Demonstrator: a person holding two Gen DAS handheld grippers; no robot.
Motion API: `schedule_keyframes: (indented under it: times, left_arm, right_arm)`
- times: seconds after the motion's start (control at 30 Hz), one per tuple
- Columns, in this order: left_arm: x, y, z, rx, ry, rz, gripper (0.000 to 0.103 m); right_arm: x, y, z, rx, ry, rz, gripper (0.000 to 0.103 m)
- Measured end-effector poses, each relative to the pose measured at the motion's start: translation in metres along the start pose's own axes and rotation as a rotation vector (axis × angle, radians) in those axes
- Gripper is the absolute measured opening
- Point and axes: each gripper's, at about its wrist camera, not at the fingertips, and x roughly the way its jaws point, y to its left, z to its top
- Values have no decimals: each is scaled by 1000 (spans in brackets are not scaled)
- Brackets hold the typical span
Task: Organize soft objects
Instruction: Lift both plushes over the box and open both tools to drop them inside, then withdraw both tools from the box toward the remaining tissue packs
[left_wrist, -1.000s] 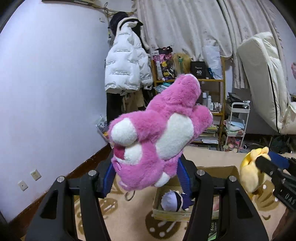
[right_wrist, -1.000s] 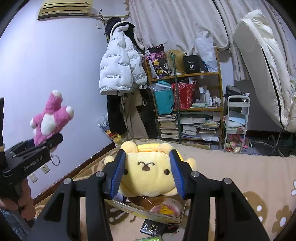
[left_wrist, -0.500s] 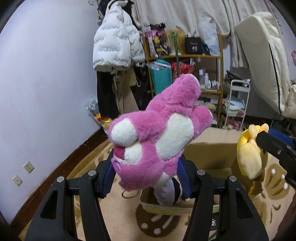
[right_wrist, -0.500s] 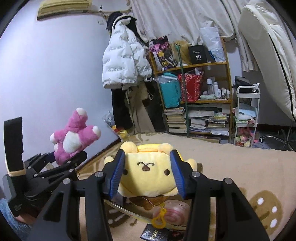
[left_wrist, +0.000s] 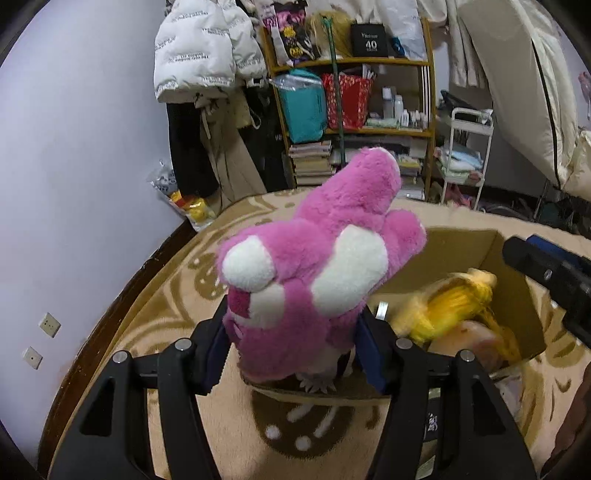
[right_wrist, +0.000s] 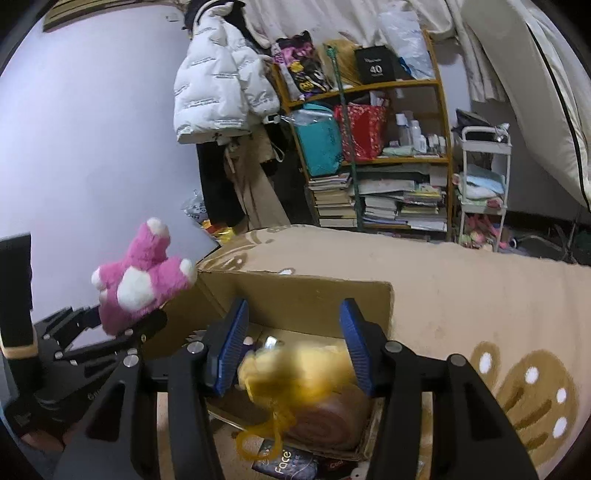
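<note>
A pink and white plush bear (left_wrist: 314, 280) sticks up between the blue pads of my left gripper (left_wrist: 293, 345). The pads still press on it while the jaws are opening. It hangs over the near left corner of an open cardboard box (left_wrist: 461, 251). The yellow plush dog (right_wrist: 295, 373) is blurred and lies low in the box (right_wrist: 295, 302), below and free of my right gripper (right_wrist: 295, 332), which stands open. In the left wrist view the yellow plush (left_wrist: 443, 306) is apart from the right gripper (left_wrist: 546, 273). The right wrist view shows the left gripper (right_wrist: 122, 332) holding the bear (right_wrist: 140, 280).
The box stands on a beige patterned rug (left_wrist: 166, 306) and holds a pink rolled plush (right_wrist: 325, 421). A dark "Face" packet (right_wrist: 288, 467) lies at its front. Behind are a cluttered shelf (right_wrist: 369, 155), a white jacket (left_wrist: 199, 48), a white cart (right_wrist: 484, 184) and a leaning mattress (left_wrist: 517, 81).
Both grippers have sunk toward the box. The yellow plush has left the right gripper's pads and dropped into the box. The pink bear stays in the left gripper.
</note>
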Motion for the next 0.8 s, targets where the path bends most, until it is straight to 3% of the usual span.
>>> schedule_keyframes:
  times: [0.33,0.47,0.53,0.63,0.77,0.8]
  left_arm:
    - [-11,-2,-12,37,20,3,64]
    - [-26,-2,-12,40,-15,1,76]
    - [-33,-2,-14,38,-25,2,79]
    - [-42,0,-18,35,-22,-10,82]
    - [-56,4,-20,13,-26,-13,86]
    - [-60,6,-20,4,-28,-13,91]
  right_arm:
    - [-5,-7,-4,18,40,13,55]
    - [-12,-9,-5,27,45,13,72]
    - [-19,-9,-5,26,35,9,77]
    - [-29,-7,-6,4,37,-22,94]
    - [-50,-2,-6,-17,18,-50,103]
    - [-55,0,-5,-23,9,-51,103]
